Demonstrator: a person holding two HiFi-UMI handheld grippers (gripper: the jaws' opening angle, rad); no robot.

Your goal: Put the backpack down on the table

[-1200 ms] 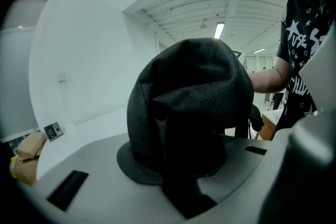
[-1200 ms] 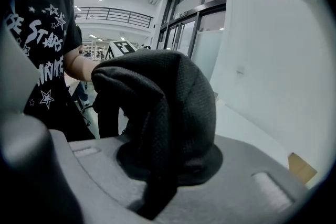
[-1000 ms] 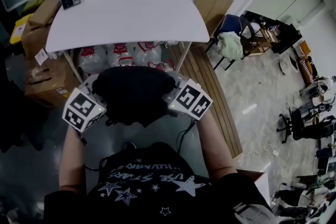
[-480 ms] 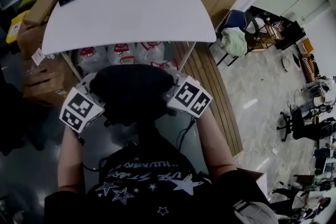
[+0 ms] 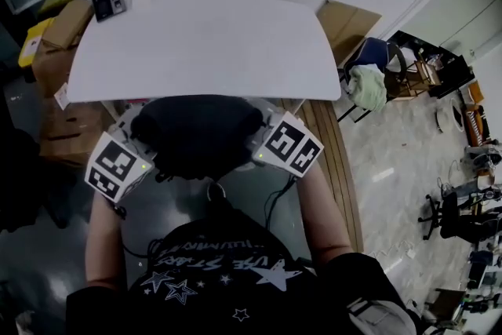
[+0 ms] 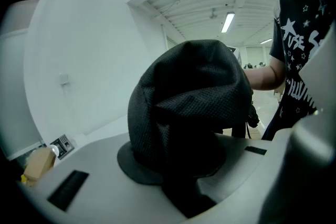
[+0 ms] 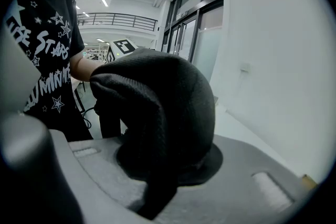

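Observation:
A black mesh backpack (image 5: 196,133) hangs between my two grippers in front of the person's chest, its far side just over the near edge of the white table (image 5: 204,43). The left gripper (image 5: 145,139) is shut on a fold of the bag's left side, and dark fabric (image 6: 181,194) runs down between its jaws. My right gripper (image 5: 265,136) is shut on the bag's right side, with a strap-like fold (image 7: 157,186) pinched in the jaws. In both gripper views the backpack (image 6: 194,102) (image 7: 168,107) bulges above the jaws. The fingertips are hidden under the fabric.
A small dark device (image 5: 108,4) lies at the table's far left corner. Cardboard boxes (image 5: 59,27) stand on the floor left of the table. At the right is a chair with a pale cloth (image 5: 367,84). A white wall runs behind the table.
Both grippers and the backpack have moved forward toward the table. The bag now overlaps the table's near edge and hides the bags underneath. The grips are unchanged.

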